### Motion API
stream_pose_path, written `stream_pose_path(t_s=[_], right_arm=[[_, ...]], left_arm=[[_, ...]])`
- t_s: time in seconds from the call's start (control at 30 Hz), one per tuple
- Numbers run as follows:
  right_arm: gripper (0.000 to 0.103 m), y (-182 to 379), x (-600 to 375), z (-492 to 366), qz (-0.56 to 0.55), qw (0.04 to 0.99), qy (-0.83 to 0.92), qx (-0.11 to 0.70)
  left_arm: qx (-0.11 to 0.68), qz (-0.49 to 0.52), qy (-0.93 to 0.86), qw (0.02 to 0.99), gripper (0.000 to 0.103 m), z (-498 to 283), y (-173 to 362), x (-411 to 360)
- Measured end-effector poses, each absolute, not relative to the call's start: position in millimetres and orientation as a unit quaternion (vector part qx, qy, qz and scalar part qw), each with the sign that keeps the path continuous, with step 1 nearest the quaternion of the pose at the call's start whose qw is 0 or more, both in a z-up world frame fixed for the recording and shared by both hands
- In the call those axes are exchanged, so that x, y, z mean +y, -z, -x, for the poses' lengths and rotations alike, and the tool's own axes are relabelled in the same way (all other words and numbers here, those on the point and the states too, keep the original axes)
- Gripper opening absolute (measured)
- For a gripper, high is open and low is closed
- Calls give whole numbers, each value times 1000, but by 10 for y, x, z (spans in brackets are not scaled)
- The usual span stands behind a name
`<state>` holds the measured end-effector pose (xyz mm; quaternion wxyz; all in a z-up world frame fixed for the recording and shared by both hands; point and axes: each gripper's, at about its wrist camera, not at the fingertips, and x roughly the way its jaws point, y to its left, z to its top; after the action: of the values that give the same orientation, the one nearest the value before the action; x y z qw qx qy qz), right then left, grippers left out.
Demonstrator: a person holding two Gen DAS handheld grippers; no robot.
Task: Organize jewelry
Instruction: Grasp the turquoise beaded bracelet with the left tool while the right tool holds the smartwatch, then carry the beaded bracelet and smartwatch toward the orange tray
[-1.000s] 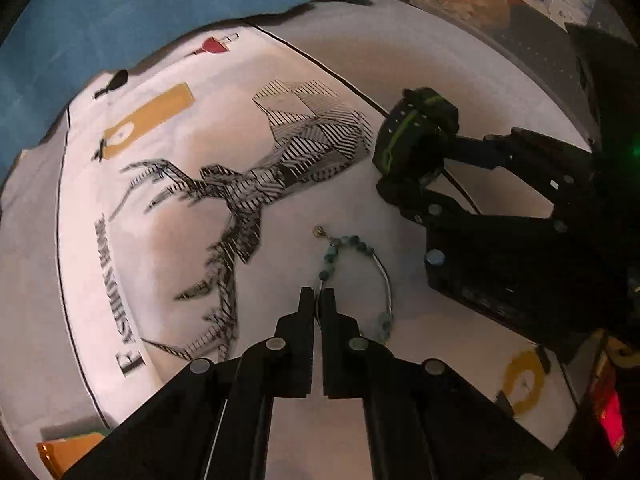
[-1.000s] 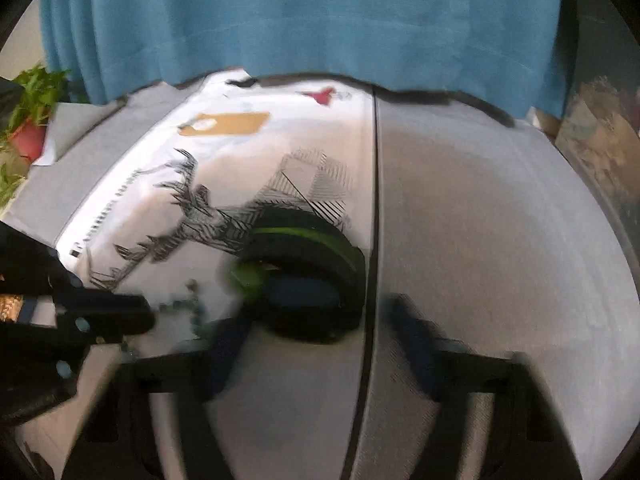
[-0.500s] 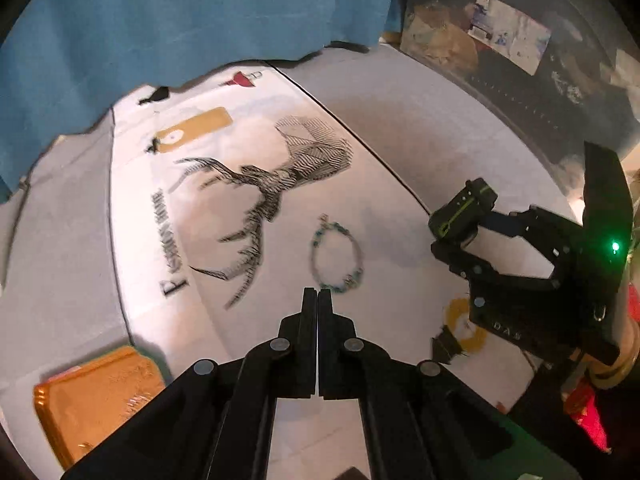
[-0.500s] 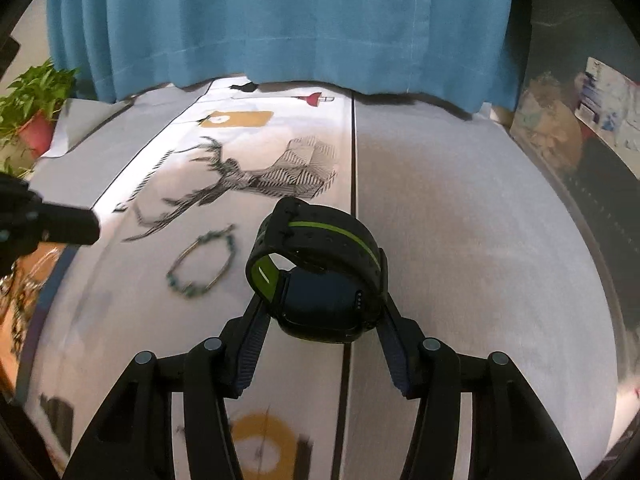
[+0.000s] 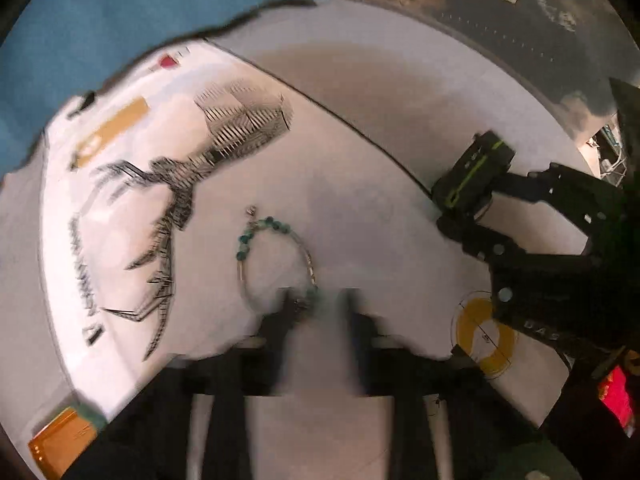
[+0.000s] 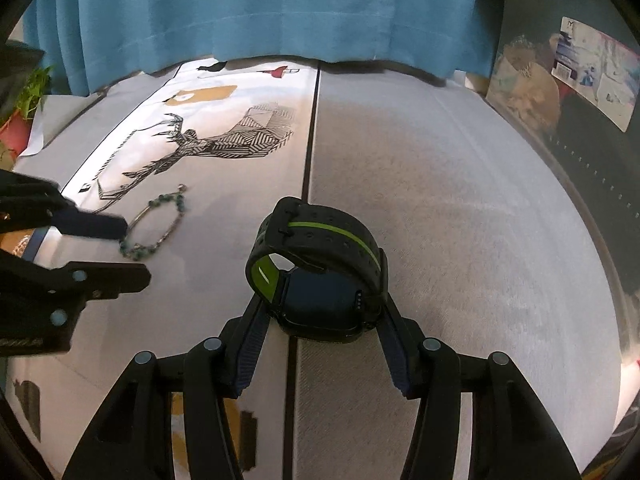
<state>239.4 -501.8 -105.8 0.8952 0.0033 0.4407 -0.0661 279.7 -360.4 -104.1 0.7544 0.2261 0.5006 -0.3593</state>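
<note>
A teal bead bracelet (image 5: 276,260) lies flat on the white deer-print cloth (image 5: 120,208); it also shows in the right wrist view (image 6: 158,222). My left gripper (image 5: 318,300) is open and blurred, its fingers straddling the bracelet's near end; from the right wrist view it (image 6: 134,248) sits beside the bracelet. My right gripper (image 6: 324,312) is shut on a black watch with a green stripe (image 6: 320,264), held above the cloth; the watch also shows in the left wrist view (image 5: 474,178).
An orange tray (image 5: 60,444) sits at the lower left corner. A blue curtain (image 6: 260,8) hangs behind the table. A potted plant (image 6: 20,120) stands at the far left. Cluttered boxes (image 6: 560,80) line the right side.
My left gripper has opened and dropped toward the bracelet's near end. My right gripper has stayed shut on the watch and shifted only a little.
</note>
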Motion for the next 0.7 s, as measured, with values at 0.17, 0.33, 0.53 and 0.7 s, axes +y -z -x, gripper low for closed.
stream_pose_path(t_s=[0.17, 0.33, 0.53, 0.7], right_arm=[[55, 1053, -5035, -2395, -10, 897, 68, 438], [54, 843, -4959, -2248, -7, 903, 58, 426], [54, 414, -4750, -1922, -9, 915, 43, 402], [54, 138, -4417, -1472, 0, 921, 21, 390]], left_arm=[[502, -234, 375, 744, 4, -2726, 965, -3605], [486, -186, 380, 765, 4, -2557, 583, -3351], [454, -133, 368, 800, 4, -2130, -29, -2854], [433, -116, 347, 824, 4, -1684, -315, -2428]])
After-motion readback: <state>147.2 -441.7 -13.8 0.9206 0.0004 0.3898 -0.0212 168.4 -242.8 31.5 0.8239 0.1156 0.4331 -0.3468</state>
